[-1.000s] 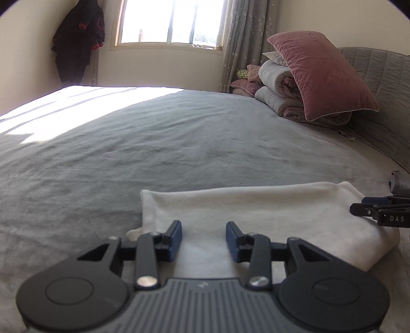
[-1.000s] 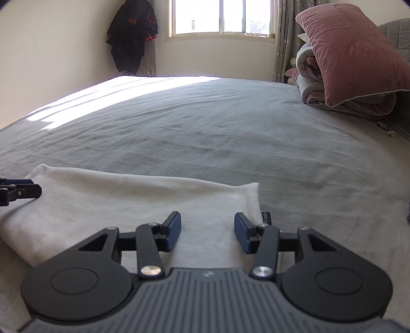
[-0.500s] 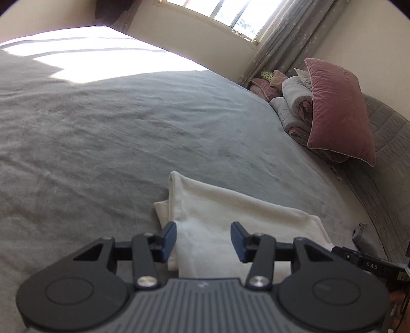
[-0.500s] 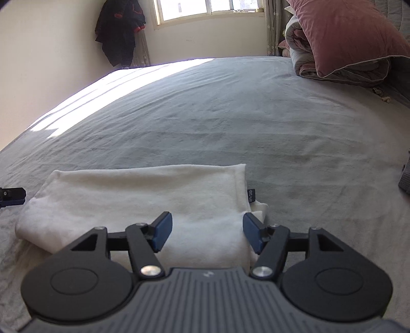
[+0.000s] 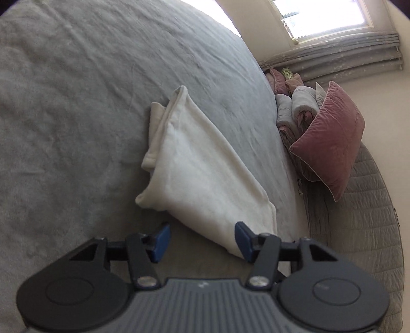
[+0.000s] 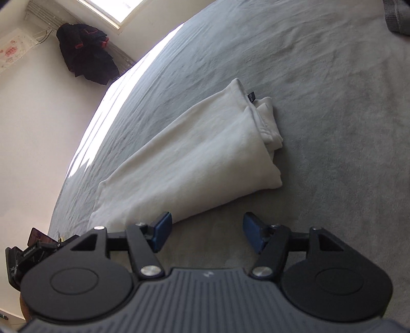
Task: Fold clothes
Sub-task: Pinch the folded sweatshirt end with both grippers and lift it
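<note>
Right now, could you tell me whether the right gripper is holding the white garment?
No, the right gripper is opening with only grey bedspread between its pads, and the white garment lies free.

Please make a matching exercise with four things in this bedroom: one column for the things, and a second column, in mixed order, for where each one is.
Things:
1. folded white fleece garment
2. pink velvet pillow
3. dark jacket
4. grey curtain

Places:
a. hanging in the wall corner
b. flat on the grey bedspread
c. beside the window
d. leaning on stacked bedding

Pairs: 1-b, 2-d, 3-a, 4-c

Small white lettering stands on the black device (image 6: 24, 256) at the right-wrist view's lower left, too blurred to read.
</note>
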`<state>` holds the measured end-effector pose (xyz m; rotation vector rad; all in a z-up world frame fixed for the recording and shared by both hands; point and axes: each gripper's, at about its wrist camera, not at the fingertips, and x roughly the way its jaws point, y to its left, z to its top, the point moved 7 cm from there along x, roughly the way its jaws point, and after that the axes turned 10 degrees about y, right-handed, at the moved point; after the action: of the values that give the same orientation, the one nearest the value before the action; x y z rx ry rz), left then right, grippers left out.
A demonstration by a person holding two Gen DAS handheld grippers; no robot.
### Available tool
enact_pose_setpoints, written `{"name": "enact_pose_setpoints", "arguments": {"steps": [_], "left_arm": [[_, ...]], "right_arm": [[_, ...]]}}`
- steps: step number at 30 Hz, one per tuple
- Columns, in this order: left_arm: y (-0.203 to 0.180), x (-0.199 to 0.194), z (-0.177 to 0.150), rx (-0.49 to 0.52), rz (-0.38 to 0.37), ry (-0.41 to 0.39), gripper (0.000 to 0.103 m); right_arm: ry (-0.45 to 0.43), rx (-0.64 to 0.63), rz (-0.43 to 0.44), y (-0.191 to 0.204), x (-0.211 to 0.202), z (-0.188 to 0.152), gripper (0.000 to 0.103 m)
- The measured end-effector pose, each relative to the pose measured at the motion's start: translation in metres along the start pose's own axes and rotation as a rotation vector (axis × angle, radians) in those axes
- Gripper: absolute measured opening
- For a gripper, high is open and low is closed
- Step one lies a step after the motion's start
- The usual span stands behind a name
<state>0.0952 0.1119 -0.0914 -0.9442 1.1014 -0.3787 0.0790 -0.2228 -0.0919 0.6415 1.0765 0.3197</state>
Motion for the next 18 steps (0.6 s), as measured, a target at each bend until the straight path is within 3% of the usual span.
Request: {"name": "enact_pose_setpoints", "arguments": {"steps": [6,13,18], "left_arm": [[0.006,0.025,0.001,-0.093,-0.024,-0.082,0.052],[0.013,0.026,0.009,-0.187,-0.027,-0.164,0.032],[0.015,0.019,0.012,-0.203,-0.016,-0.216,0.030]], "right_arm": [[-0.106,0.110,0.076,-0.003,0.005,0.009,0.067],[-0.214,0.272,0.118,-0.021,0.000,0.024,0.064],[-0.274,0.340,0.104,-0.033,-0.009,0.029,0.048]]}}
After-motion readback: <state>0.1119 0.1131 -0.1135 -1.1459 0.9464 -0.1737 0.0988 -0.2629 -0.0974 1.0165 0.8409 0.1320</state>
